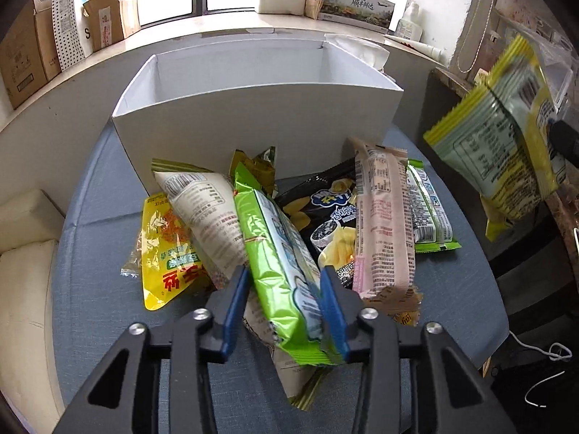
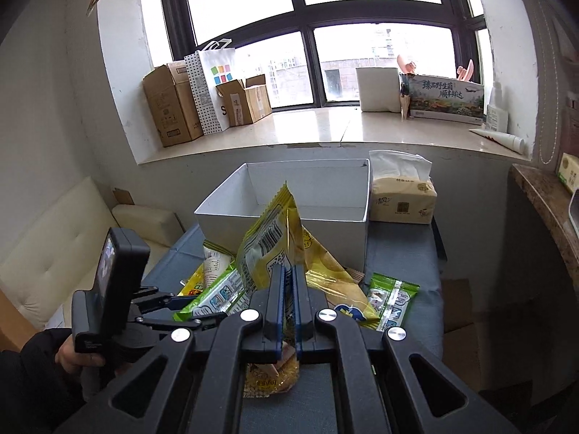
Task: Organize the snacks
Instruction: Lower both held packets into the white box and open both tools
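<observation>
The left gripper (image 1: 285, 282) has its blue fingers (image 1: 235, 311) on both sides of a green packet (image 1: 278, 253), touching it or nearly so, and this packet lies on top of the snack pile (image 1: 325, 217) on the blue cloth (image 1: 97, 253). Just beyond that pile stands the white box (image 1: 253, 119), with nothing visible inside it. The right gripper (image 2: 288, 282) is closed narrowly on a yellow packet (image 2: 271, 242), held upright above the pile, with the white box behind it and a tissue pack (image 2: 401, 199) further to its right.
</observation>
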### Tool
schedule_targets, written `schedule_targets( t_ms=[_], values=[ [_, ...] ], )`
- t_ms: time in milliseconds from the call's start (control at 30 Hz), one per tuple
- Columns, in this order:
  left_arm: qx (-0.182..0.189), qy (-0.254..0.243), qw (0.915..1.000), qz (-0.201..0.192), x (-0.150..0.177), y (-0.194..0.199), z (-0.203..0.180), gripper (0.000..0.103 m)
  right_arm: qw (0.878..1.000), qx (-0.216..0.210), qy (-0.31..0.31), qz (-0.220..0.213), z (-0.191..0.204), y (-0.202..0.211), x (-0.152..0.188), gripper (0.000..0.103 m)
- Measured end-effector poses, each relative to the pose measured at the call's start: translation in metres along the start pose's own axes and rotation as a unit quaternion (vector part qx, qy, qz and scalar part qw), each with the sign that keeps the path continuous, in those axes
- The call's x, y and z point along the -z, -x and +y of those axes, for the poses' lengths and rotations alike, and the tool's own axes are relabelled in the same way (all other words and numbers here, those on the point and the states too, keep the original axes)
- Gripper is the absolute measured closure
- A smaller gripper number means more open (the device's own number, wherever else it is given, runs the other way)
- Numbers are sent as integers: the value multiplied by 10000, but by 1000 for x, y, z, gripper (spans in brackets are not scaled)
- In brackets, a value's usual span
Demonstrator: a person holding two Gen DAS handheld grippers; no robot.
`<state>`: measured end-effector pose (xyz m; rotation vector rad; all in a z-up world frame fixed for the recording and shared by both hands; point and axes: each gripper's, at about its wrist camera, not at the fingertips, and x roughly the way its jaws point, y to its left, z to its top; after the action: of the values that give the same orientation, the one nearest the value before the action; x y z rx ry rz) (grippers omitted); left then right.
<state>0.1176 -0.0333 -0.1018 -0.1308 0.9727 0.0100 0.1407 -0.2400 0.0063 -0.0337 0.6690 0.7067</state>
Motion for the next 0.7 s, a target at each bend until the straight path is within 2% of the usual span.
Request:
schedule_targets(
  t_ms=[167,400,533,700],
  values=[
    [223,-73,9991,-351,-1,33,6,88,9999,-69,-125,15,-3,-1,7,100],
    [201,-124,9952,-948,-11,82,19,88,9997,-81,-213,-43,1,-9,6,100],
    [128,-25,9933,-1151,-50,90,38,88,9993,-76,-317,-196,-2,-24,-23,100],
    [180,319,9902,-1348,-118,78,68,88,9974,-37,-679,-218,-22,-70,-84,100]
  ],
)
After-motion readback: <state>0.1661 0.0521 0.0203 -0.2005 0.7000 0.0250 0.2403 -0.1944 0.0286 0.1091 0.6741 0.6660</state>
